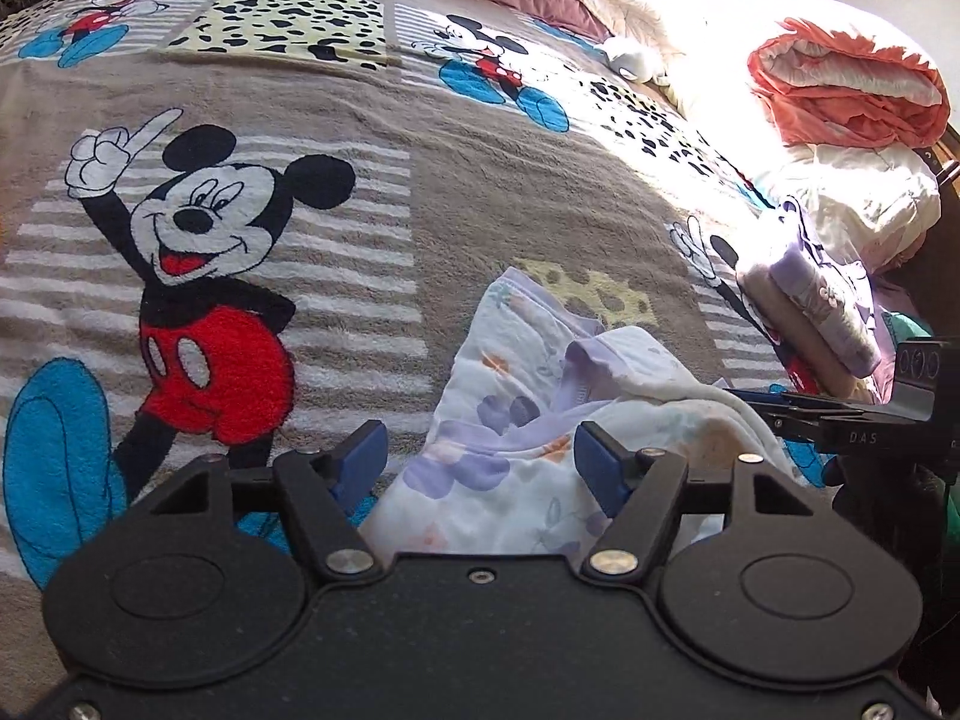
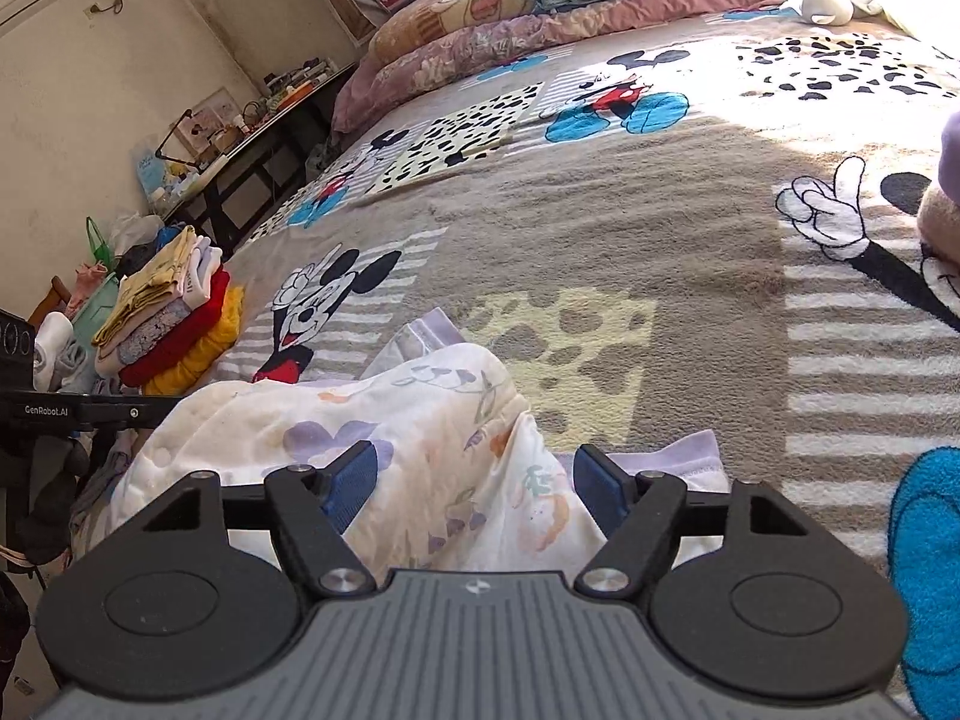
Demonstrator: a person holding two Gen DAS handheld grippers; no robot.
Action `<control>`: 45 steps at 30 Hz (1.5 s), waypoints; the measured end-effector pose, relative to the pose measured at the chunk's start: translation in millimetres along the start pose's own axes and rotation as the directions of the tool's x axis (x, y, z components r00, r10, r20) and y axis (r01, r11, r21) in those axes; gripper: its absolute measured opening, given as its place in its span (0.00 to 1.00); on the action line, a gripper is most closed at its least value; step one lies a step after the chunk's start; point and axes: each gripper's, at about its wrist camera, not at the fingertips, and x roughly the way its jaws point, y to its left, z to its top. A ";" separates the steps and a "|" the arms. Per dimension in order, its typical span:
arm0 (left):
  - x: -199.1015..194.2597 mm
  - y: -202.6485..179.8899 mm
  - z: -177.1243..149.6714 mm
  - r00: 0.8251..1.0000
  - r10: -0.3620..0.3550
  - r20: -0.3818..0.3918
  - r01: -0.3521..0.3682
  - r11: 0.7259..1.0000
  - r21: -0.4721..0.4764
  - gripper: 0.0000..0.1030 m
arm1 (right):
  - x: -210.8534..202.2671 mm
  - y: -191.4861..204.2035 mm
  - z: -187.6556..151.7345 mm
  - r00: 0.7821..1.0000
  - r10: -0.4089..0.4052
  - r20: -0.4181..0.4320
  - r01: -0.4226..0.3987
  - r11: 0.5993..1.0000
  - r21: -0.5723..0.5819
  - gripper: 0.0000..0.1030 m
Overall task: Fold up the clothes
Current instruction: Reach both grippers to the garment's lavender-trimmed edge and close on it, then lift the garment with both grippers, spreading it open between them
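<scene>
Both black claws, left gripper and right gripper, stand parted with blue pads astride a crumpled white floral garment, not pinching it; it lies at the near edge of a fleecy mouse-print blanket. One arm reads "GenRobot.AI". Beyond, a folded stack

The garment is white with lilac flowers, orange specks and lilac trim; the blanket shows taupe, white stripes, cartoon mice in red shorts and blue shoes, and cream panels with black spots; the quilt is coral with white; the pile of clothes stacks yellow, red, grey and cream.
</scene>
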 end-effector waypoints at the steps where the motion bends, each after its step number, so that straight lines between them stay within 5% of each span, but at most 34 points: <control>1: 5.3 2.5 1.1 1.000 -0.006 -0.016 0.005 1.000 -0.002 0.66 | 5.9 -4.1 2.4 1.000 0.004 -0.014 -0.004 1.000 0.011 0.71; 5: 22.4 8.4 0.5 0.997 -0.020 -0.075 0.020 1.000 0.003 0.66 | 27.9 -16.9 2.8 0.996 0.048 -0.077 -0.043 0.997 0.069 0.69; 7: 25.8 9.7 -1.6 0.996 -0.044 -0.084 0.044 0.999 -0.004 0.63 | 33.4 -17.4 1.8 0.994 0.050 -0.095 -0.043 0.996 0.073 0.55; 10: 22.7 6.3 -7.4 0.994 -0.072 -0.079 0.073 0.997 0.011 0.45 | 28.9 -19.0 -4.3 0.993 0.087 -0.082 -0.080 0.993 0.085 0.29; 11: 20.2 3.7 -10.1 0.995 -0.062 -0.073 0.065 0.997 0.031 0.33 | 25.6 -20.9 -5.2 0.991 0.106 -0.081 -0.098 0.990 0.098 0.25; 14: 9.4 -1.0 -15.4 0.998 -0.048 -0.041 0.050 0.997 0.061 0.17 | 14.0 -19.3 -10.4 0.992 0.102 -0.067 -0.096 0.991 0.093 0.13; 25: -61.6 -42.4 -58.2 0.992 -0.083 0.097 0.060 0.974 0.216 0.10 | -63.3 0.3 -42.8 0.990 0.142 0.026 -0.144 0.987 0.071 0.10; 34: -123.2 -69.4 -115.0 0.965 -0.106 0.241 0.025 0.948 0.317 0.09 | -138.2 31.1 -87.9 0.988 0.139 0.074 -0.139 0.990 -0.007 0.10; 42: -146.0 -86.7 -161.1 0.957 -0.100 0.271 -0.029 0.900 0.434 0.10 | -172.4 72.9 -132.0 0.998 0.057 0.015 -0.053 0.980 -0.189 0.10; 45: -149.3 -86.4 -169.9 0.957 -0.107 0.269 -0.027 0.893 0.449 0.09 | -183.2 90.4 -141.5 1.000 0.014 0.014 -0.010 0.957 -0.291 0.18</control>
